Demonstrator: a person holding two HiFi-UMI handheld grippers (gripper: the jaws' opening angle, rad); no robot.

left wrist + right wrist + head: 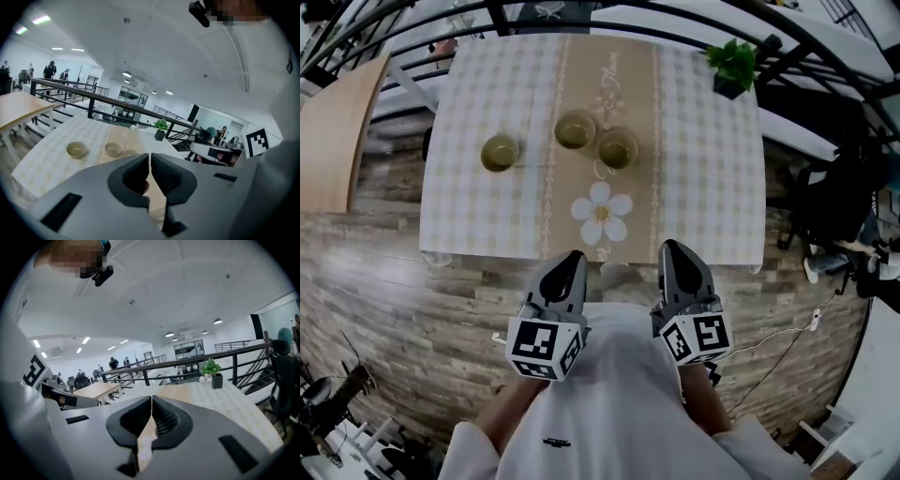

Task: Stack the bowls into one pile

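- Grey left tool [571, 259] and right tool [675, 249] are hanging with jaws pressed together, gripping nothing, short of the counter [708, 159].
- Olive left bowl [500, 151], middle bowl [575, 129] and right bowl [618, 148] are sitting singly there; judging by this, no stacking is under way yet.

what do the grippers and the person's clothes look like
The left gripper and right gripper are grey, tapering to rounded tips, with black textured pads inside. Each carries a cube with black-and-white square markers at its rear. The person wears a white top.
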